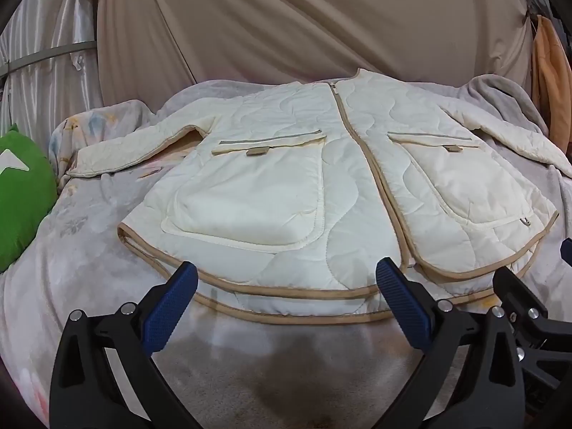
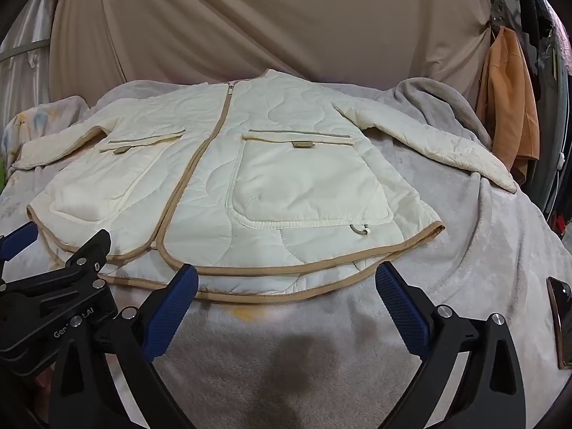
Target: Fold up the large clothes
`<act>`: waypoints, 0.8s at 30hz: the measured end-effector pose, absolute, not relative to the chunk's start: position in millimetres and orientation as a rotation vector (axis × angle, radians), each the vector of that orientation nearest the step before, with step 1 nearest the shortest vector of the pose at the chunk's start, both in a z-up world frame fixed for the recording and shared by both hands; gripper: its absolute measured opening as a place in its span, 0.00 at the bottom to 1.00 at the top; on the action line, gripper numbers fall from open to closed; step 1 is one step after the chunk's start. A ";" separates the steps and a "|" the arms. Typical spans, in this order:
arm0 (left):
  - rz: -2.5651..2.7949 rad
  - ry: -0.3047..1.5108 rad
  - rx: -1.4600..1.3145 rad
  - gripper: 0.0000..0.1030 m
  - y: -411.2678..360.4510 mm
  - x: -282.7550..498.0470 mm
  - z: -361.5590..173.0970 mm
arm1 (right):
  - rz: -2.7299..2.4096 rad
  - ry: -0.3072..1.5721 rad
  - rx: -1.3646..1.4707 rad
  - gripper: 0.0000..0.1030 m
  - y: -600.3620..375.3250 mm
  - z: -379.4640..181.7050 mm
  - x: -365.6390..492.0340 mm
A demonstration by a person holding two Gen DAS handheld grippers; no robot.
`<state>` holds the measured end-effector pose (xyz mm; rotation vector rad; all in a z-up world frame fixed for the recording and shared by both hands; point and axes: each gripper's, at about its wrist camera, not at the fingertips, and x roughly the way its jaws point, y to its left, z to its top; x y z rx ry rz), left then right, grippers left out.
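Note:
A cream quilted jacket (image 1: 286, 164) with tan trim, a closed front zip and two big flap pockets lies flat, front up, on a grey blanket (image 1: 250, 357), its sleeves spread to both sides. The same jacket (image 2: 250, 178) fills the right wrist view. My left gripper (image 1: 286, 279) hovers open just short of the hem, left of the zip. My right gripper (image 2: 286, 279) is open too, near the hem of the right front panel. Neither has cloth between its blue pads. Each gripper's black frame shows at the edge of the other's view.
A green cushion (image 1: 21, 200) sits at the bed's left edge. An orange garment (image 2: 507, 107) hangs at the right. A phone (image 2: 561, 321) lies on the blanket at the right. Beige drapes (image 1: 286, 18) hang behind the bed.

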<state>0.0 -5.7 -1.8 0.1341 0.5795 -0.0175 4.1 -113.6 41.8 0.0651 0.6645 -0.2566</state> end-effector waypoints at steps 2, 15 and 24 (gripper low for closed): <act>-0.017 0.580 0.134 0.95 -5.5 0.1 -1.9 | -0.256 0.664 0.065 0.95 -114.0 41.9 3.2; -0.018 0.580 0.136 0.95 -5.1 0.1 -2.4 | -0.258 0.664 0.062 0.95 -114.1 42.3 2.2; -0.018 0.581 0.137 0.94 -4.9 0.4 -2.4 | -0.260 0.665 0.060 0.95 -113.7 42.3 2.9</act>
